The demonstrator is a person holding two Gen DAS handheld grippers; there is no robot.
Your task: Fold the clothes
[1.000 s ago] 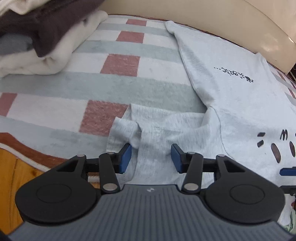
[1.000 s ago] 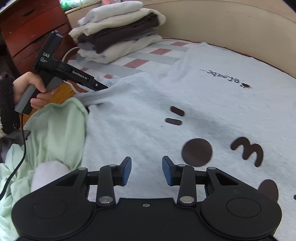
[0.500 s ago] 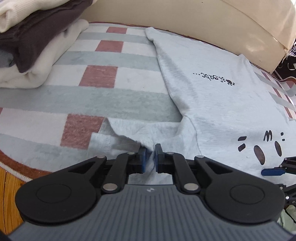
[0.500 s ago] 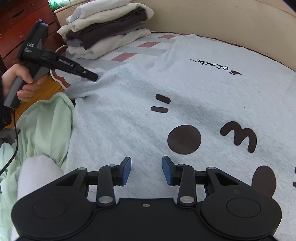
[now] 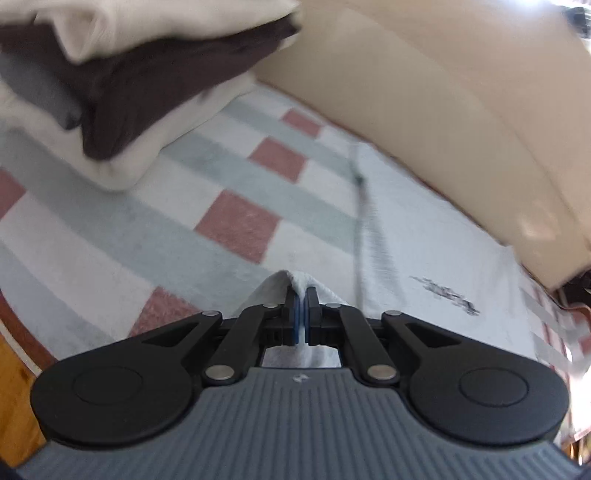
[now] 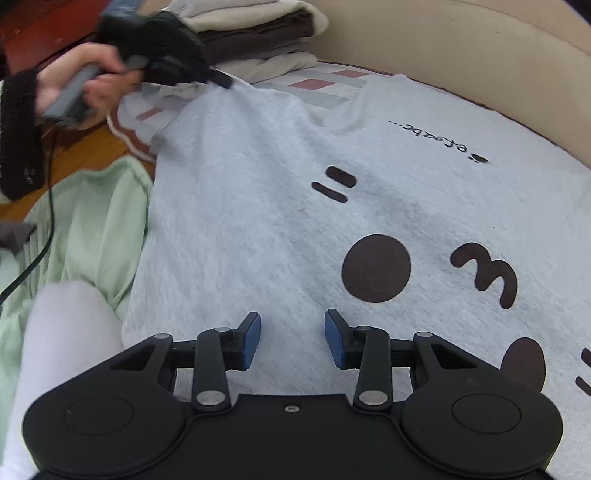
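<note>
A light grey T-shirt point(image 6: 280, 206) with a dark cartoon face print lies spread on the bed. My left gripper point(image 5: 302, 314) is shut on the shirt's sleeve point(image 5: 295, 282) and holds it lifted above the checked blanket point(image 5: 159, 236). In the right wrist view the left gripper point(image 6: 221, 79) shows at the upper left, pulling the sleeve up. My right gripper point(image 6: 292, 341) is open and empty, low over the shirt's near part.
A stack of folded clothes point(image 5: 110, 88) sits at the far left, also seen in the right wrist view point(image 6: 258, 33). A mint green garment point(image 6: 88, 221) lies at the left edge. A beige headboard point(image 5: 461, 122) runs behind the bed.
My left gripper closed on the sleeve, then lifted and carried it up and inward over the shirt. The right gripper stayed open and moved slightly forward.
</note>
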